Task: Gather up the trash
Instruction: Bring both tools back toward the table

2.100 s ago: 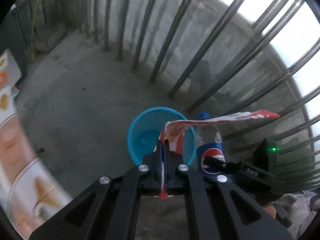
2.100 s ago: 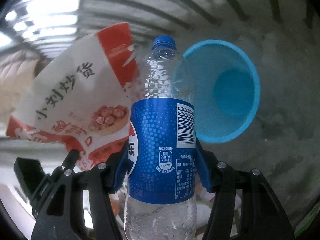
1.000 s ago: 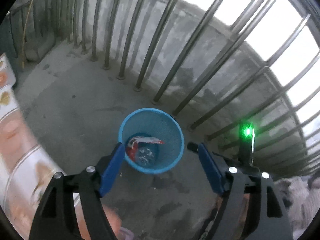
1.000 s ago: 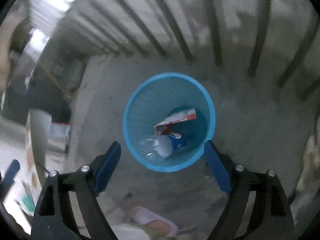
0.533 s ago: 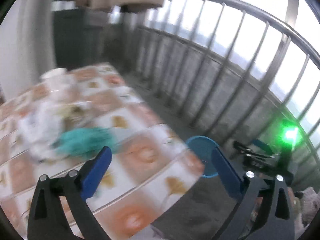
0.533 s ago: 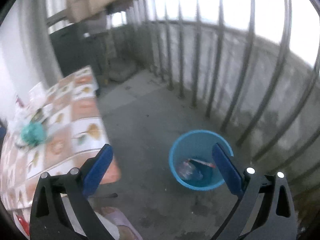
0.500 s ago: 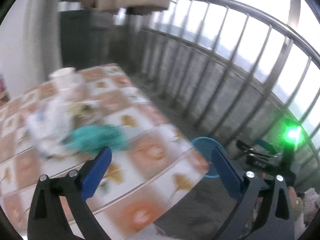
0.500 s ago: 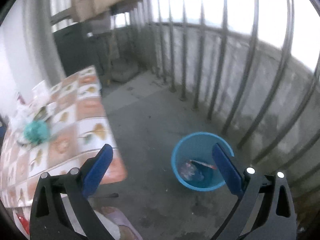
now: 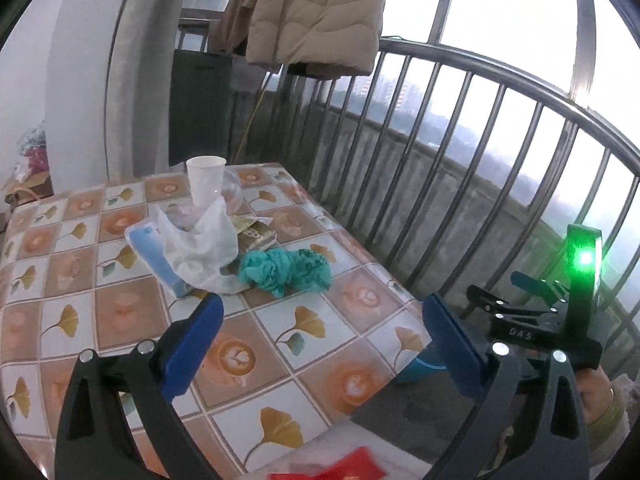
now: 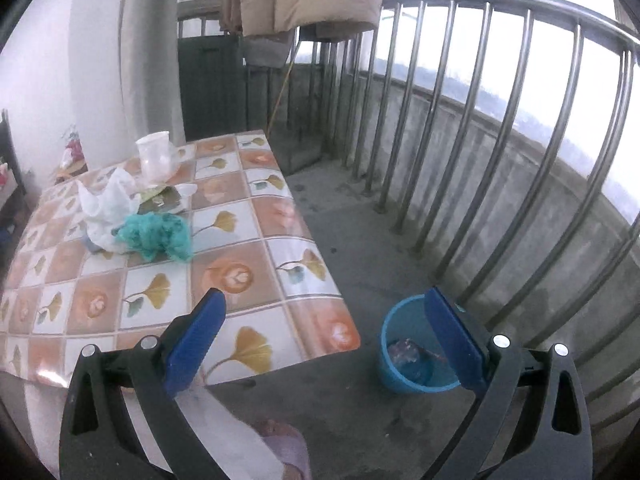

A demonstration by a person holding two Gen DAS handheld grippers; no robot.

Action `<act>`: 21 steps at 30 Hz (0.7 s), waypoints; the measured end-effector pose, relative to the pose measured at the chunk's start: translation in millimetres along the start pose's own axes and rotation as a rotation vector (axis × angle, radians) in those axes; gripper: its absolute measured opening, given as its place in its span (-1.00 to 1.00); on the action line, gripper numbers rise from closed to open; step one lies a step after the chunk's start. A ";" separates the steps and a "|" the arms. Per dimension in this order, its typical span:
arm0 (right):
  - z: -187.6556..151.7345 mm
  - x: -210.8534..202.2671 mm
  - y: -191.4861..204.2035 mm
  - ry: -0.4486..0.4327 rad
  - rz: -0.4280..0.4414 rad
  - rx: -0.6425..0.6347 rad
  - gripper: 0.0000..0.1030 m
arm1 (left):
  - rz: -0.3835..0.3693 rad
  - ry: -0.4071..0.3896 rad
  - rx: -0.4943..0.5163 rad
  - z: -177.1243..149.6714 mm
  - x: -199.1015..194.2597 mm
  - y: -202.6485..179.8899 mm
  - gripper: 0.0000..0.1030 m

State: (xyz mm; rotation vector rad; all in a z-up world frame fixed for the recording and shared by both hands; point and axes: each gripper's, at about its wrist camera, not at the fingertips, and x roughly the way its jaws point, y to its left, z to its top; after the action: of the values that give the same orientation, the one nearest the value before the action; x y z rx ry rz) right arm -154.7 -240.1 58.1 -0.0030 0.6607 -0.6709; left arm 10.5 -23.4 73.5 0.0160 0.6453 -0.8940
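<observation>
Both my tools are up over the corner of the counter now, the one with the orange-and-white tile-pattern cover. My left hand-held gripper has its blue pads spread wide apart with nothing between them; the jaws were just opening wider a moment ago and now stand full open. Same story on my right hand-held gripper: pads far apart, empty, jaws freshly spread.

Ahead of me on the counter sits the pile of trash. There's a crumpled teal cloth nearest my left tool, and touching it on the left a white plastic bag bunched up over a pale blue packet. A flat dark wrapper pokes out behind the bag. Further back stands a white paper cup, upright, with a clear rounded cup just beside it.

Down on the concrete floor, right of the counter and near the metal railing, is the blue bin. In the right wrist view I can see a clear bottle and a red-edged wrapper lying inside it, partly hidden behind my right pad. A beige padded jacket hangs above the railing at the back.
</observation>
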 end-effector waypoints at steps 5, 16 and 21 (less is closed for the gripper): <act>5.9 -4.6 10.3 0.018 -0.008 0.039 0.85 | -0.023 -0.007 0.005 -3.3 12.8 23.6 0.90; 5.1 2.8 7.0 0.074 -0.053 0.174 0.85 | 0.035 0.076 -0.094 -27.5 70.4 98.2 0.90; 10.7 -7.4 6.5 0.065 -0.007 0.235 0.85 | 0.031 0.031 -0.124 -31.5 62.4 107.6 0.90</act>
State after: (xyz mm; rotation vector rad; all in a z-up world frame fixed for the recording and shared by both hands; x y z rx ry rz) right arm -149.3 -232.9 69.5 0.2349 0.6408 -0.7544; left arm 100.7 9.1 -11.7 -0.0717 0.7265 -0.8238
